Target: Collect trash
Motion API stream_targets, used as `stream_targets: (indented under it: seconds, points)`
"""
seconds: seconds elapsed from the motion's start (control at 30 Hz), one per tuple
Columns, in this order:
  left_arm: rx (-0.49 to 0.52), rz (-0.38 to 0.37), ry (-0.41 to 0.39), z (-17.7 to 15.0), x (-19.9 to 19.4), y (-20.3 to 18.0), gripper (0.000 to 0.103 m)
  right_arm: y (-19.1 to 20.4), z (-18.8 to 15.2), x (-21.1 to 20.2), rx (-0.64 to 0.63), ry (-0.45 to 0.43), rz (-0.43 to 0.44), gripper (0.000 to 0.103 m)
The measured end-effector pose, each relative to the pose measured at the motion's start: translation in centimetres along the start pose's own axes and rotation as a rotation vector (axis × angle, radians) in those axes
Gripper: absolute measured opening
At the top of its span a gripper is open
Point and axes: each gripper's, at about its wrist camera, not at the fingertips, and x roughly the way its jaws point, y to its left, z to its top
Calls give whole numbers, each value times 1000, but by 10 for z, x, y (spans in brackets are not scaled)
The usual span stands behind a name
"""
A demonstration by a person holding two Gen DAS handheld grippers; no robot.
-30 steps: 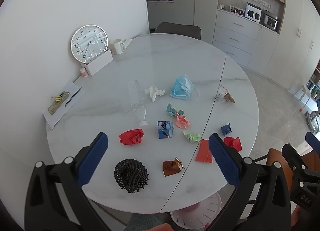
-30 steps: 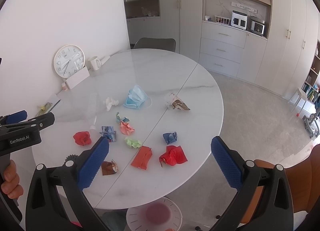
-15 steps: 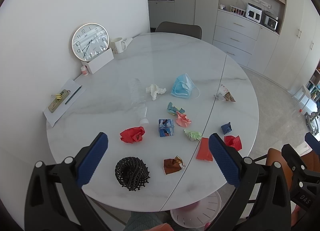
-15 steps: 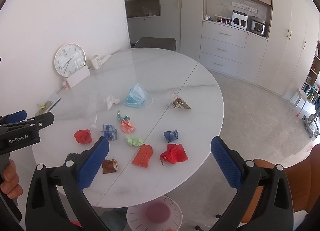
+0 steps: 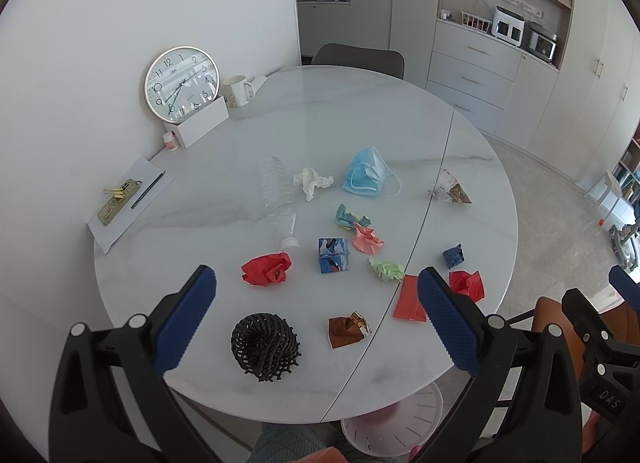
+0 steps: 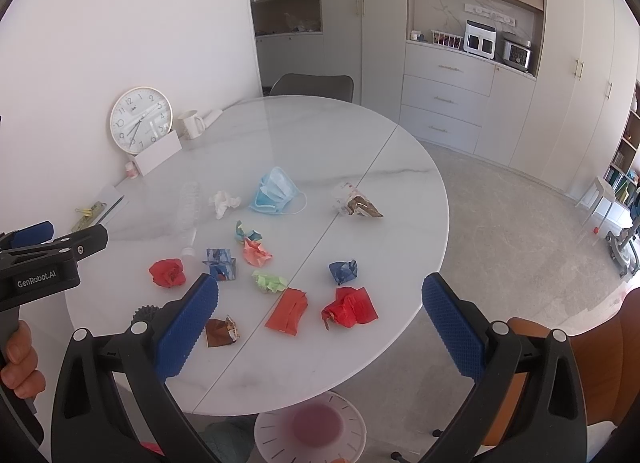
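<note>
Crumpled paper scraps (image 5: 267, 269), marble table (image 5: 344, 111)

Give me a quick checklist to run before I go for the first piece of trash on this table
1. Left gripper open, empty: ok.
2. Right gripper open, empty: ok.
3. Trash reachable near table edge, like brown wrapper and red crumpled paper: ok.
4. White bin below near edge, uncovered: ok.
5. Non-trash apart: clock, mug: ok.
6. Black mesh ball is trash: cannot tell.
</note>
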Motion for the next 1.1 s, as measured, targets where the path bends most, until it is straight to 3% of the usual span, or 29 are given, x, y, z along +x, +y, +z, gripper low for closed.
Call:
stream_targets:
  seconds: [0.87,1.1]
  points:
    - [2,-14,-7,-4,1,-1,97,1,2,-2,-10,0,2,101]
    - [-11,-101,-42,-10,6,10,97,14,-5,3,-104,-27,-6,101]
